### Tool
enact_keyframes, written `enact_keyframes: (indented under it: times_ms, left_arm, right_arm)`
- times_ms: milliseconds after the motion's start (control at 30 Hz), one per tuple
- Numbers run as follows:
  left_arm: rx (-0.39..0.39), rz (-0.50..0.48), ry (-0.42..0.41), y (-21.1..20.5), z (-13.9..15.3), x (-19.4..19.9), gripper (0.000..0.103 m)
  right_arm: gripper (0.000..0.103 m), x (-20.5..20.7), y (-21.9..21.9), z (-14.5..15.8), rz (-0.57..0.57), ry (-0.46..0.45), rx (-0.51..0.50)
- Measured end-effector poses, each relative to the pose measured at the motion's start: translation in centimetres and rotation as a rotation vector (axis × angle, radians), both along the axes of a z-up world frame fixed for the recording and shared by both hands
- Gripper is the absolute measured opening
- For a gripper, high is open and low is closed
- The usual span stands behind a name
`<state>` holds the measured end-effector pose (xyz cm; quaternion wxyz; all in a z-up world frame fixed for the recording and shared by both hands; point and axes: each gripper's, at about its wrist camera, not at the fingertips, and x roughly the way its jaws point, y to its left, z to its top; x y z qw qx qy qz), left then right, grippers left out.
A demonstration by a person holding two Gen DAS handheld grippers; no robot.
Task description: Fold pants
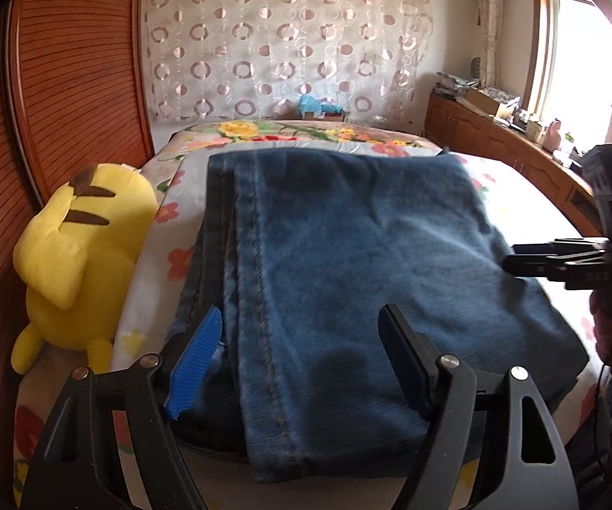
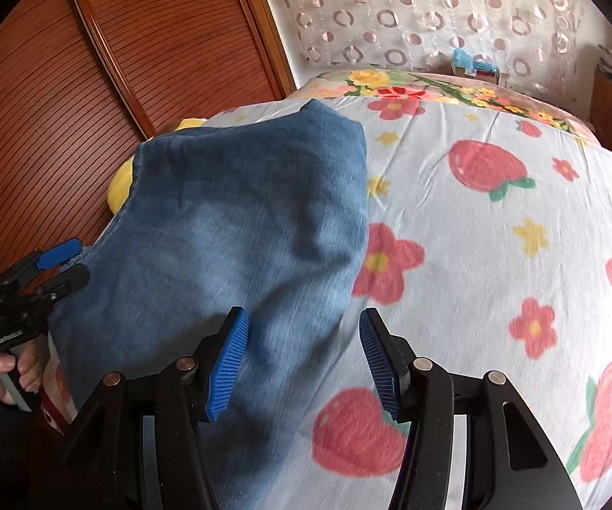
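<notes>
Blue denim pants point(image 1: 348, 263) lie folded in a thick stack on the flowered bed sheet point(image 2: 497, 233). My left gripper point(image 1: 301, 357) is open, its jaws apart just above the near end of the stack, holding nothing. My right gripper point(image 2: 301, 361) is open and empty, hovering over the right edge of the pants point(image 2: 242, 246). The right gripper also shows in the left wrist view point(image 1: 518, 259) at the pants' right side. The left gripper shows in the right wrist view point(image 2: 65, 267) at the pants' left edge.
A yellow plush toy point(image 1: 80, 255) sits left of the pants against the wooden headboard point(image 1: 63, 85). A patterned curtain point(image 1: 284, 38) hangs behind the bed. A wooden cabinet point(image 1: 497, 136) with clutter runs under the window at the right.
</notes>
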<state>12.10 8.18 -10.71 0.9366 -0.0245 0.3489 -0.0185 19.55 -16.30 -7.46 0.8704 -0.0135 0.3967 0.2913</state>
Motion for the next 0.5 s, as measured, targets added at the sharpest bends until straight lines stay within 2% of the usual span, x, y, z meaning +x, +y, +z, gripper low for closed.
enact_keyframes:
  times_ms: [300,500]
  left_arm:
    - [-0.002,0.015,0.018,0.7,-1.3,-0.3,0.077]
    - [-0.035,0.019,0.019,1.2,-1.8,-0.2,0.077]
  right_arm:
    - [0.056,-2.2,0.6,-0.7,0.027,-0.006,-0.003]
    - [0.056,-2.1,0.5,-0.9,0.030,-0.007,0.022]
